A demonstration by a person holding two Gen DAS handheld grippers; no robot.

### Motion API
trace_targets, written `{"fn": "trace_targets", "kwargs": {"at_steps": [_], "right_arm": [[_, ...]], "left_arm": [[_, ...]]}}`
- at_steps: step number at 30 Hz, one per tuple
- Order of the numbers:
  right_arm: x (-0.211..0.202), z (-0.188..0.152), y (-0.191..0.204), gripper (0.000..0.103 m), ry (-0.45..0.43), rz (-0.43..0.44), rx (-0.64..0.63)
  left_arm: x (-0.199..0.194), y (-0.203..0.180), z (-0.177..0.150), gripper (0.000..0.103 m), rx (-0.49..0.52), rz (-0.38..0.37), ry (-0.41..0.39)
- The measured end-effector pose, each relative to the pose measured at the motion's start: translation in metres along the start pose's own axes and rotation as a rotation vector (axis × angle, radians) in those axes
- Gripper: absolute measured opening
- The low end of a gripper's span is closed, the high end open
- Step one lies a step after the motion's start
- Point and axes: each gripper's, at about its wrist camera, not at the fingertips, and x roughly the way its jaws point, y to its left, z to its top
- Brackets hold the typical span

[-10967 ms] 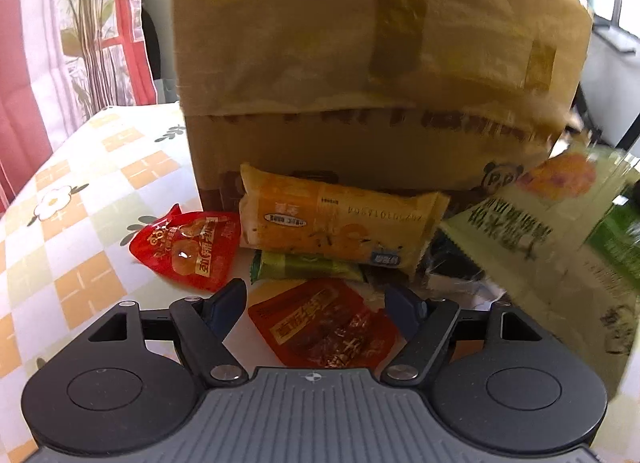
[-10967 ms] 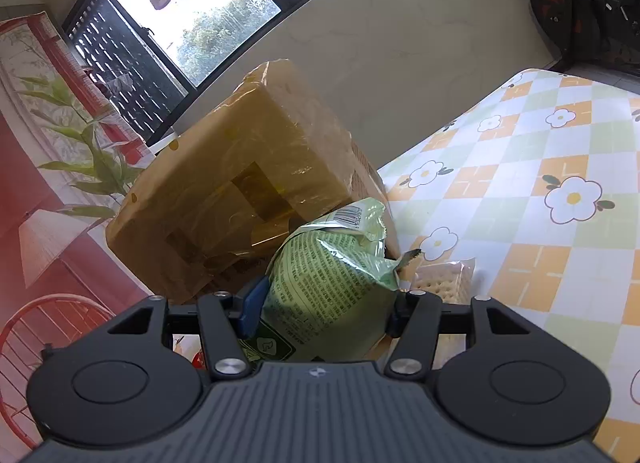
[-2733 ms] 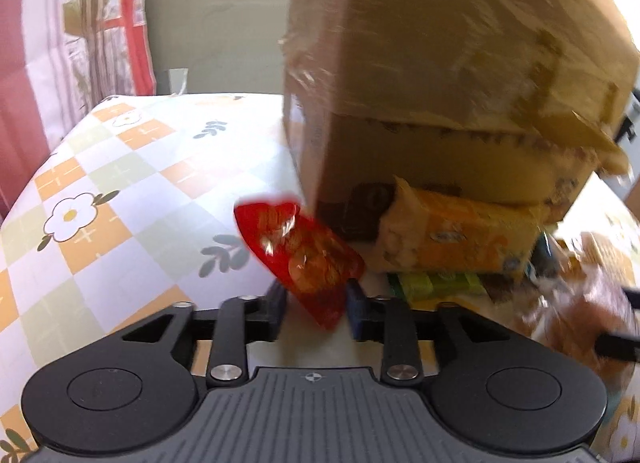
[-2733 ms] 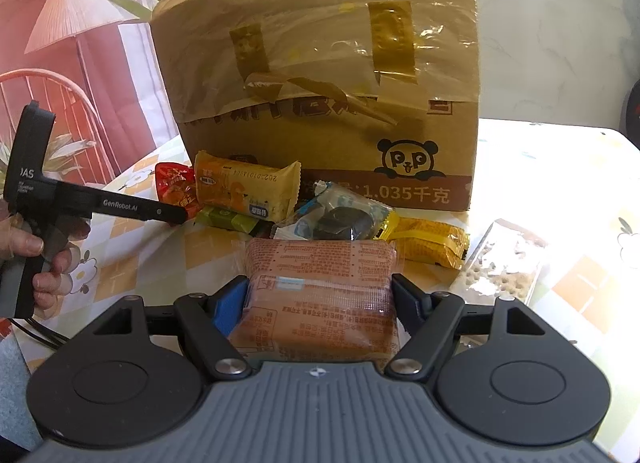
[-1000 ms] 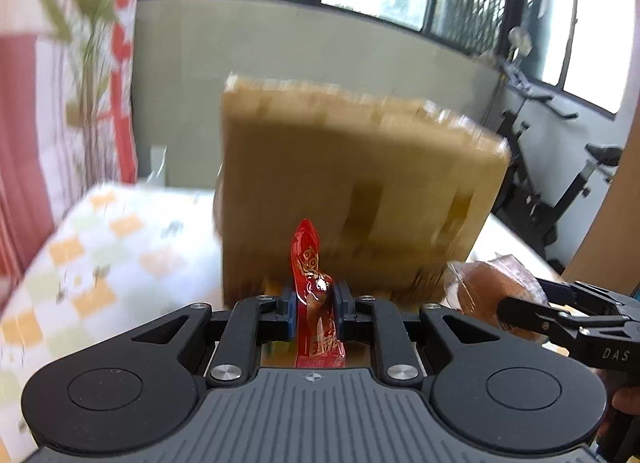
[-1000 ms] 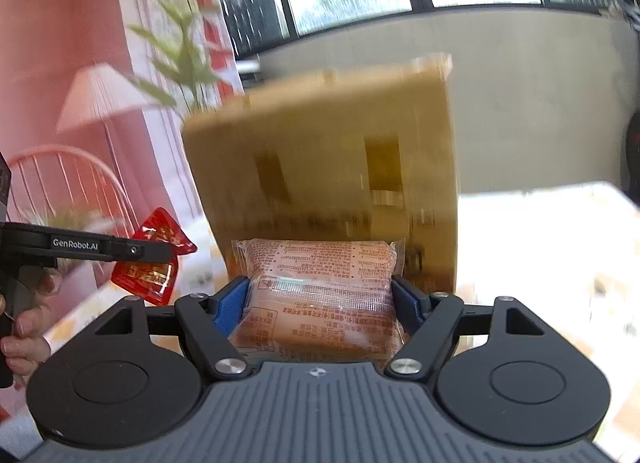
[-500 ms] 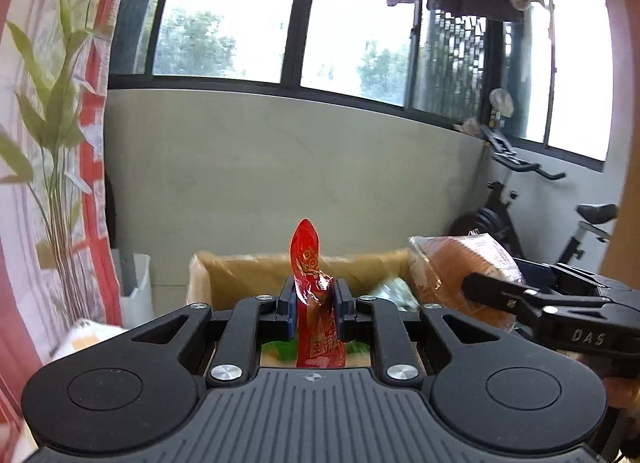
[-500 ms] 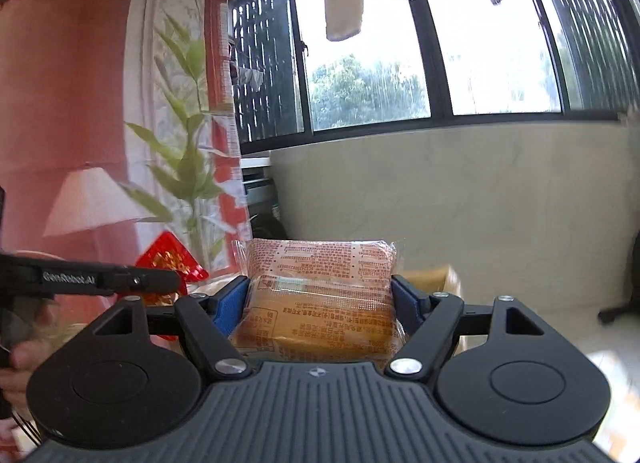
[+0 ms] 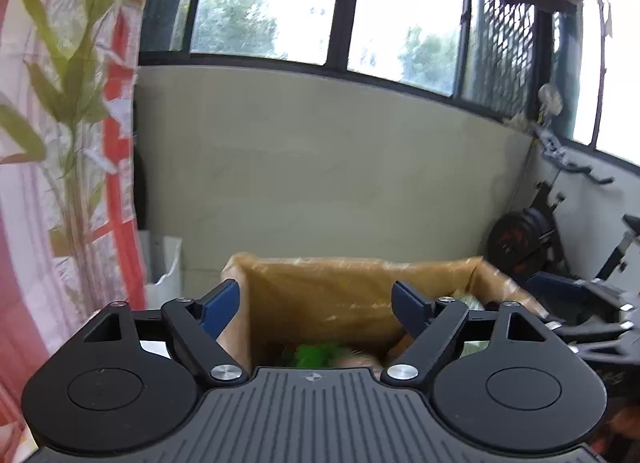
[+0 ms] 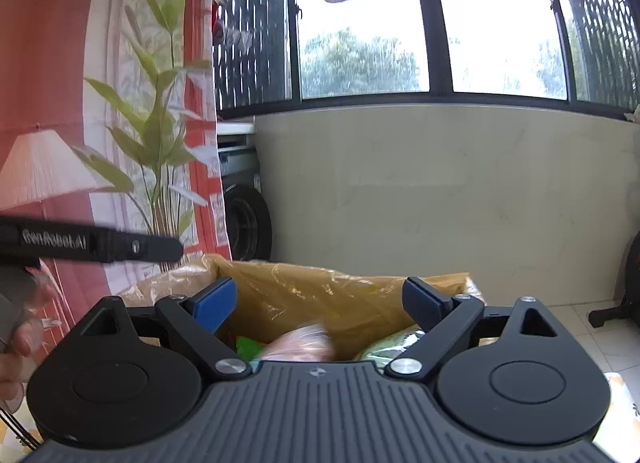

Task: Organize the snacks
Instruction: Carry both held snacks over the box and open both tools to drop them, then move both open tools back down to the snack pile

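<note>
The left gripper (image 9: 316, 305) stands spread wide with nothing between its jaws, which have just been opening; it hangs over the open top of the box (image 9: 360, 295). The right gripper (image 10: 318, 305) is likewise spread and empty, its jaws also just opened, over the same box from the right side. Just below its fingers a blurred orange pack (image 10: 302, 343) shows inside the box, seemingly dropping or just landed, with a green bag (image 10: 396, 341) beside it to the right. In the left wrist view a bit of green wrapper (image 9: 316, 355) lies low in the box; the small red packet cannot be made out there.

So both snacks carried here look delivered. What remains on the table cannot be seen from up here; only a corner of the tablecloth (image 10: 618, 415) shows at far right. Likely next is going back down for more.
</note>
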Motion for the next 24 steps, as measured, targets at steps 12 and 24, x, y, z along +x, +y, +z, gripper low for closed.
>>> {"fn": "trace_targets", "kwargs": {"at_steps": [12, 24], "right_arm": [[-0.072, -0.029, -0.024, 0.102, 0.017, -0.039, 0.022], [-0.11, -0.06, -0.044, 0.103, 0.035, -0.087, 0.073]], "left_arm": [[-0.045, -0.01, -0.031, 0.094, 0.065, 0.067, -0.015], [-0.066, -0.014, -0.07, 0.095, 0.056, 0.08, 0.026]]}}
